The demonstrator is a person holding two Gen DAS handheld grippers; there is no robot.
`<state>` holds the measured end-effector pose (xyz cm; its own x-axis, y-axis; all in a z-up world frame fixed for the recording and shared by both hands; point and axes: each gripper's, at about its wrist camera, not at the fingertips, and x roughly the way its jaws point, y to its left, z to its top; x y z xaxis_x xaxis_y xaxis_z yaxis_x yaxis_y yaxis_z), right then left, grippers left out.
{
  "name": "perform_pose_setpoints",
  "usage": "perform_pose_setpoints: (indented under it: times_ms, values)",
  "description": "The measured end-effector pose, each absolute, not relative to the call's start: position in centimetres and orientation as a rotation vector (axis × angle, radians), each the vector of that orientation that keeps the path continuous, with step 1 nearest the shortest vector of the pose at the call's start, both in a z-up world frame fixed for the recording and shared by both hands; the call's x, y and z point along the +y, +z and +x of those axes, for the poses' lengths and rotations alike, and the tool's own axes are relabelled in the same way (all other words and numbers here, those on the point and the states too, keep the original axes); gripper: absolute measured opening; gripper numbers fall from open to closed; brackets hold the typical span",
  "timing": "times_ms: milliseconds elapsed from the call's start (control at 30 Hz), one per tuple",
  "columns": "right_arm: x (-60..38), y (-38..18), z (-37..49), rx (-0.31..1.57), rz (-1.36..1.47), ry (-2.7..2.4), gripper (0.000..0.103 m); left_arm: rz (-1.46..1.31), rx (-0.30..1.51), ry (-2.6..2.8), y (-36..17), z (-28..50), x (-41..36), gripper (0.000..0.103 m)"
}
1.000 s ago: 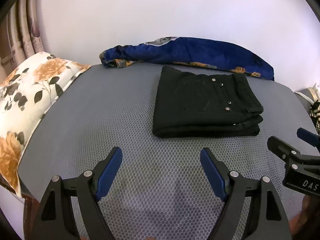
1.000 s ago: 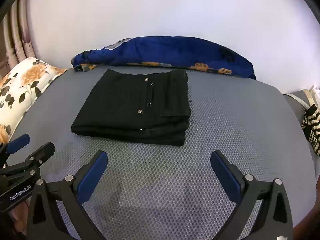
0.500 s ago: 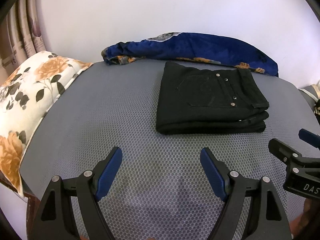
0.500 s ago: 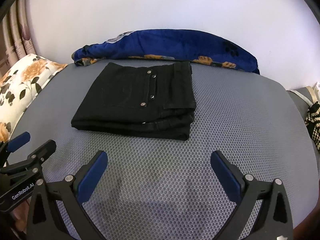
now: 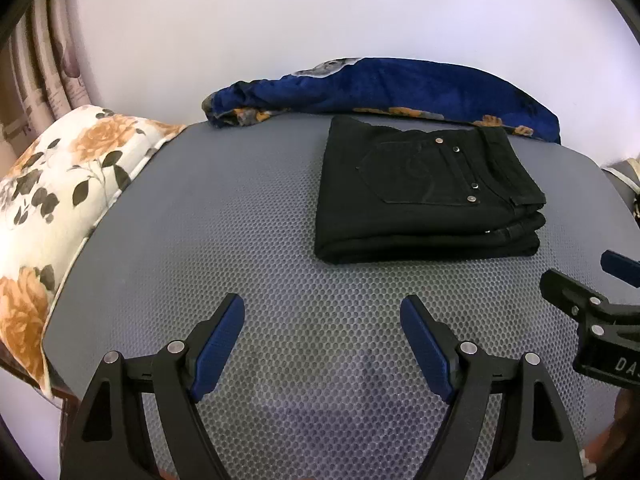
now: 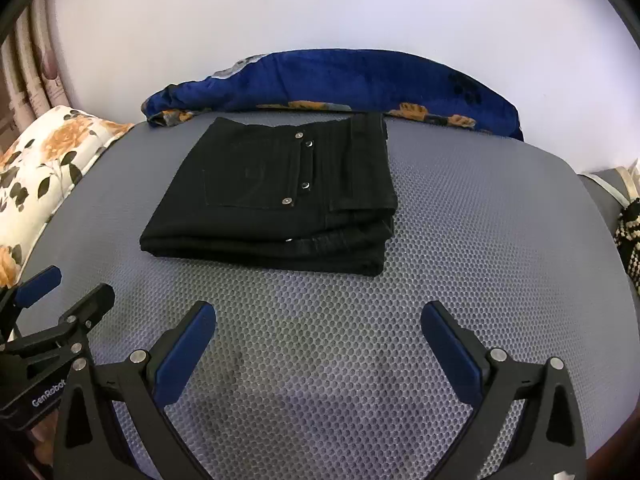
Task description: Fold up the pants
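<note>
Pants (image 5: 424,196) sit folded on the grey mat (image 5: 200,240) ahead of your left gripper (image 5: 322,340), whose jaws stand wide with nothing between them. They look like dark denim in a thick, soft, fairly heavy stack, so take hold of all layers at the near folded edge. Your right gripper is cut off at the frame's edge here.

From the right wrist, your right gripper (image 6: 318,346) is equally spread and empty, short of the pants. Black cloth hides the seams, and you can't count the layers.
</note>
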<state>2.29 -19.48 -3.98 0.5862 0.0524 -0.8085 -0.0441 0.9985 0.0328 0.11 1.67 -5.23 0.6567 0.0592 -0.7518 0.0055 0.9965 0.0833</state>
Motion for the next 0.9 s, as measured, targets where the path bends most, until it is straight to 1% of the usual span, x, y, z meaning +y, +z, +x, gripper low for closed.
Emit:
perform_pose_setpoints:
  times_ms: [900]
  values:
    - [-19.0,-4.3,2.3,0.963,-0.004,0.028,0.102,0.078,0.875,-0.002,-6.3,0.4,1.9,0.08]
